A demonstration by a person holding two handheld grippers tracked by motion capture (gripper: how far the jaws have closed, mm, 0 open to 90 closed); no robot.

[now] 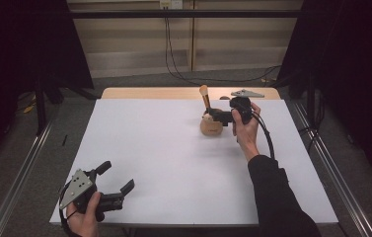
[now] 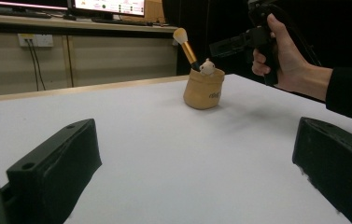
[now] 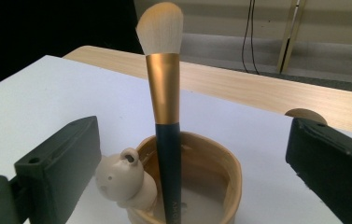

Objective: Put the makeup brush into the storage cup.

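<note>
A tan cup (image 1: 212,126) stands at the table's far right-centre. A makeup brush (image 1: 205,98) with a cream head, gold ferrule and dark handle leans in it, bristles up. A small cream bear figure (image 3: 122,179) sits on the cup's rim (image 3: 229,163). My right gripper (image 1: 215,115) is open at the cup, its jaws either side of the brush (image 3: 166,112) without touching it. My left gripper (image 1: 118,176) rests open near the front left corner with nothing between its jaws. From there the cup (image 2: 204,88), brush (image 2: 186,44) and right gripper (image 2: 232,44) show far off.
A white sheet (image 1: 173,163) covers the table, with a bare wooden strip (image 1: 149,93) along the far edge. A small round tan object (image 3: 304,115) lies behind the cup. Metal rails (image 1: 20,173) run along both sides. Cables (image 1: 173,64) trail on the floor beyond.
</note>
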